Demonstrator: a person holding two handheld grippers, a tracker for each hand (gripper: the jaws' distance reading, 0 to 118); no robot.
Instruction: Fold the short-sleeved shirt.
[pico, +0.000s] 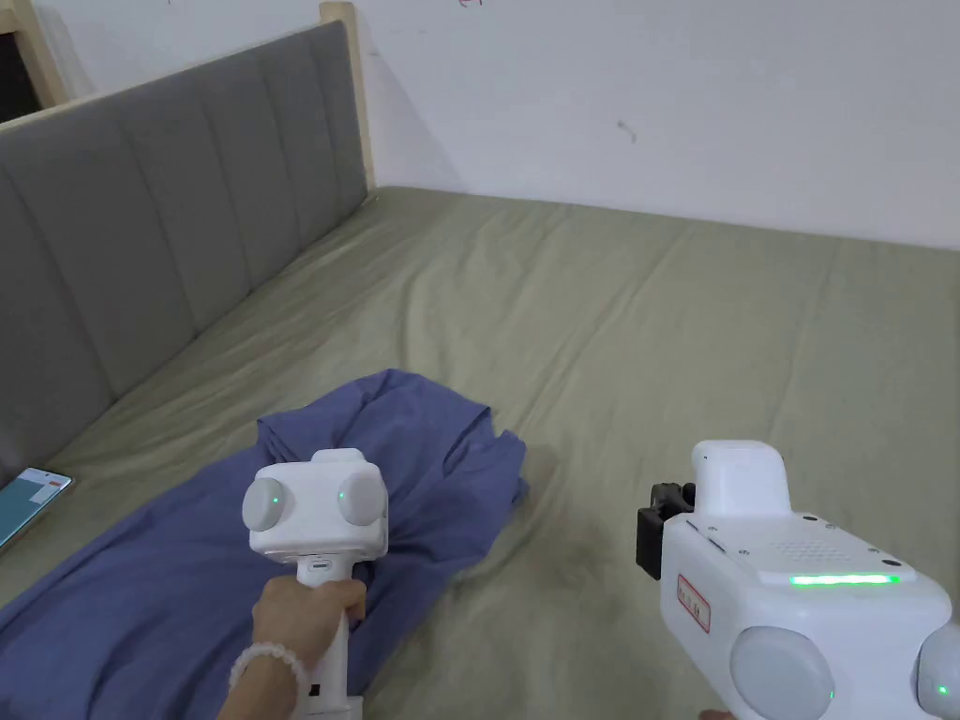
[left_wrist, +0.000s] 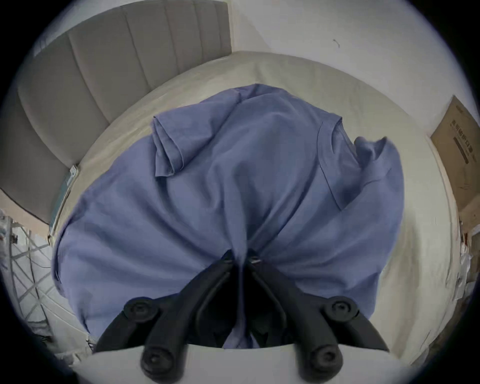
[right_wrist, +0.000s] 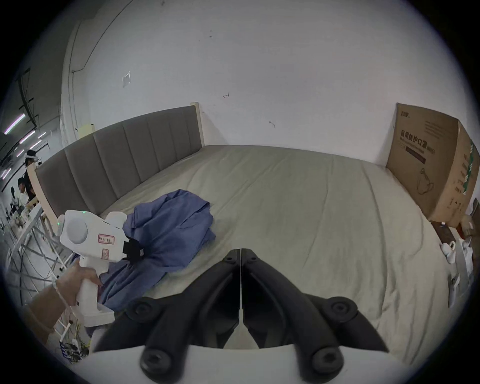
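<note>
A blue short-sleeved shirt (pico: 178, 553) lies crumpled on the bed's near left part, its sleeve (left_wrist: 166, 148) and collar (left_wrist: 327, 156) toward the far end. My left gripper (left_wrist: 241, 256) is shut on a pinched ridge of the shirt (left_wrist: 233, 181), the cloth running down between its black jaws. In the head view its white body (pico: 317, 511) hides the jaws. From the right gripper view, the left gripper (right_wrist: 133, 249) bites the shirt (right_wrist: 171, 231). My right gripper (right_wrist: 241, 250) hovers shut over bare sheet to the shirt's right, holding nothing; its white body (pico: 797, 581) sits at lower right.
The bed (pico: 656, 328) has an olive sheet, a grey padded headboard (pico: 141, 225) on the left and a white wall behind. A phone (pico: 28, 502) lies at the left edge. A cardboard box (right_wrist: 431, 166) stands at the far right. People stand far off (right_wrist: 27, 176).
</note>
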